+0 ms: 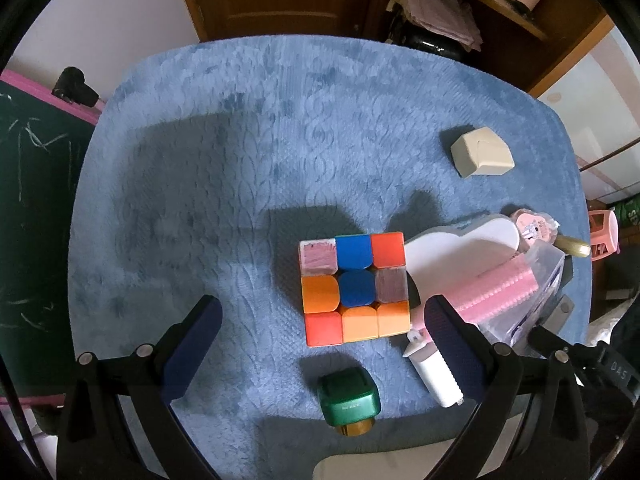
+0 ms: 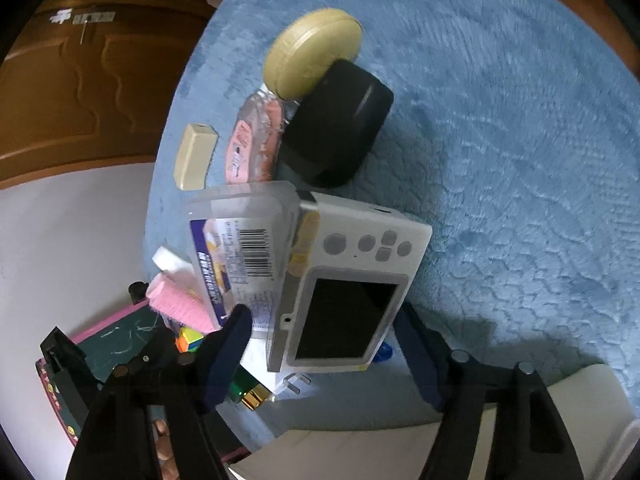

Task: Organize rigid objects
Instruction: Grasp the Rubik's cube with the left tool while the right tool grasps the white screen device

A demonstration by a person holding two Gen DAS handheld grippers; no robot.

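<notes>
A: What's hard to read here?

B: The green box (image 1: pixel 348 398) has its gold base cut by shadow, and the pink comb (image 1: pixel 494 286) sits partly under a clear case (image 1: pixel 544 280).

A: And the cube?

B: The puzzle cube (image 1: pixel 354 288) lies on the blue mat (image 1: pixel 240 160) just ahead of the left gripper (image 1: pixel 320 344), whose fingers stand wide apart, empty.

A: The other side?

B: The right gripper (image 2: pixel 324 356) is spread too, its tips flanking the white handheld console (image 2: pixel 352 280) without clearly touching. Open mat stretches to the right.
</notes>
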